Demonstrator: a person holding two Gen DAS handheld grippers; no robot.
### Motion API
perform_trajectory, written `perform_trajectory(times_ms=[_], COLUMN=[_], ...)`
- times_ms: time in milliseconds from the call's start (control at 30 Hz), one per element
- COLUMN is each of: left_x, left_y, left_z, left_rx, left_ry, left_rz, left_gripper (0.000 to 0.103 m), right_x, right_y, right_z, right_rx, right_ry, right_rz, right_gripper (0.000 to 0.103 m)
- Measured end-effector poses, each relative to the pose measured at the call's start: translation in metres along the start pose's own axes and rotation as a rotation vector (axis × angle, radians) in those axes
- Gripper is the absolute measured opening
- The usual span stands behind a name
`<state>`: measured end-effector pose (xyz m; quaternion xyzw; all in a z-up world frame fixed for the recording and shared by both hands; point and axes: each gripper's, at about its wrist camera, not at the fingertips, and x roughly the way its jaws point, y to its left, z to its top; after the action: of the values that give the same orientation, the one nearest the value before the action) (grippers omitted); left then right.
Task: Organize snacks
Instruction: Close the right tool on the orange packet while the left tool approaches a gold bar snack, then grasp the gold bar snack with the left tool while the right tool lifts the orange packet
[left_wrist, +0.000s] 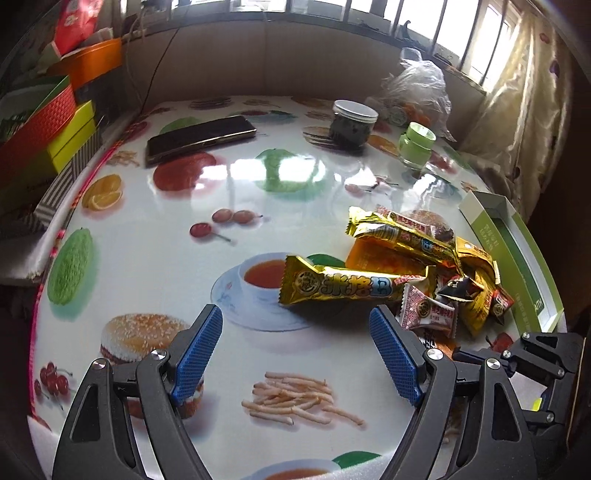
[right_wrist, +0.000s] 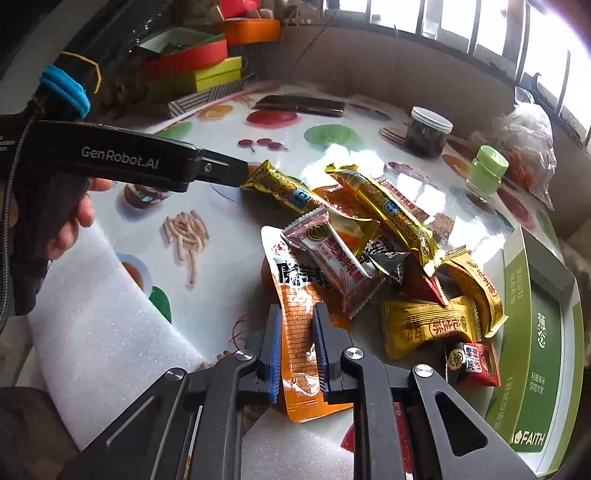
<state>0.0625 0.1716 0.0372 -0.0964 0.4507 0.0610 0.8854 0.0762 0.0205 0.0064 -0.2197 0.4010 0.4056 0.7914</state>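
Note:
A pile of wrapped snacks (left_wrist: 424, 266) lies on the fruit-print table, also in the right wrist view (right_wrist: 388, 258). A long gold bar (left_wrist: 332, 286) lies nearest my left gripper (left_wrist: 295, 317), which is open and empty just short of it. My right gripper (right_wrist: 297, 314) is shut on an orange flat snack pouch (right_wrist: 299, 332) at the near edge of the pile. A pink-white candy pack (right_wrist: 332, 258) lies across the pouch's far end. A green and white box (right_wrist: 535, 332) lies open to the right of the pile.
A phone (left_wrist: 199, 138), a dark jar with a white lid (left_wrist: 351, 125), a small green-capped jar (left_wrist: 415, 146) and a clear plastic bag (left_wrist: 417, 92) sit at the table's far side. Stacked coloured boxes (left_wrist: 48, 129) stand left. White foam (right_wrist: 103, 314) covers the near edge.

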Motion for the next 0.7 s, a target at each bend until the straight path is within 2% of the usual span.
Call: perform_trajectory(times_ms=[133,267,400,500,633,700], left_x=[0.011,0.016,0.028,0.037,0.051,0.054], left_y=[-0.013,-0.017,-0.024,-0.034,-0.041,-0.042], left_z=[0.008,0.015,0.021,0.020,0.019,0.020], left_rx=[0.127,0.174,0.247,0.331,0.392,0.394], left_ry=[0.025,0.021,0.035,0.048,0.073,0.086], left_rz=[0.009,-0.016,0.006,-0.005,0.033,0.023], left_gripper=[0.082,0.082,0.082,0.082,0.082,0.082], right_x=[-0.007,-0.015,-0.021,-0.023,-0.024,-0.023], right_y=[-0.009,-0.021,-0.036,-0.043,-0.049,-0.050], right_z=[0.001,0.002,0.002,0.002,0.001,0.001], right_rx=[0.040,0.092,0.156,0.183,0.208,0.212], right_ry=[-0.033,-0.063,-0.083,-0.090,-0.098,-0.099], right_rz=[0.023,0.019,0.024,0.013,0.003,0.002], right_gripper=[0.012,0.008,0.006,0.006,0.006,0.006])
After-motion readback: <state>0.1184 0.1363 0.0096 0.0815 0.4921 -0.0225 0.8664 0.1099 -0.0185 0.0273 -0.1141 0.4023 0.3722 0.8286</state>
